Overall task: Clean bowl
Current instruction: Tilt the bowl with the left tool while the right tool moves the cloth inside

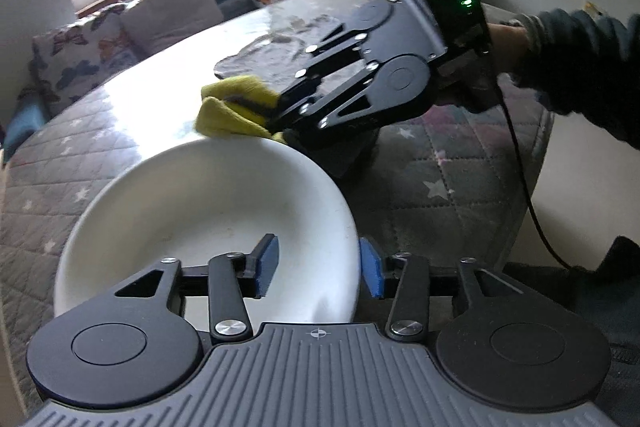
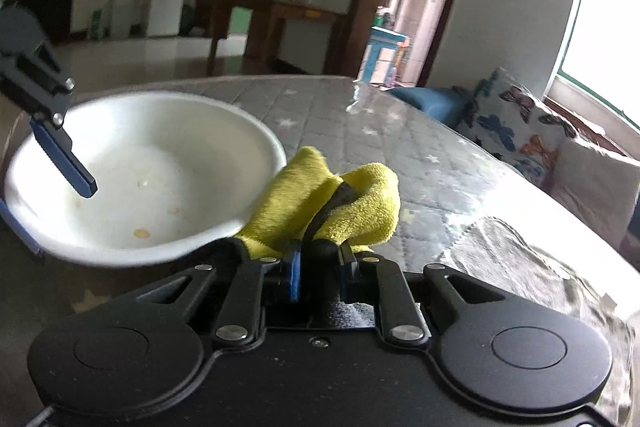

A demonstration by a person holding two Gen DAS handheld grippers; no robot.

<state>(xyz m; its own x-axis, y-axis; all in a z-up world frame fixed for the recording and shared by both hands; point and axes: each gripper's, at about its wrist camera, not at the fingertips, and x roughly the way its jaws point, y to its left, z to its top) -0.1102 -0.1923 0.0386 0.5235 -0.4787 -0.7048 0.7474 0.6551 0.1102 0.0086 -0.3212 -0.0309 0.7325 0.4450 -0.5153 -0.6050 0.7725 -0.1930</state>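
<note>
A white bowl [image 1: 192, 211] [image 2: 160, 163] sits low in the middle of the left wrist view, with small food specks [image 2: 142, 233] inside. My left gripper [image 1: 318, 267] [image 2: 52, 187] straddles its rim and is shut on it, one blue pad [image 1: 266, 263] inside and the other outside against the wall. The right gripper [image 1: 276, 111] [image 2: 320, 259] is shut on a yellow cloth [image 1: 232, 107] [image 2: 352, 203]. It holds the cloth against the bowl's rim on the side opposite my left gripper. The bowl looks tilted.
The table [image 1: 440, 179] [image 2: 420, 155] has a grey quilted star cover under a glossy top. A grey crumpled sheet [image 1: 280, 47] [image 2: 520, 259] lies on it beyond the cloth. Butterfly cushions [image 1: 88, 55] [image 2: 516, 131] line a bench behind. A sleeve [image 1: 588, 67] and a cable [image 1: 524, 187] are at right.
</note>
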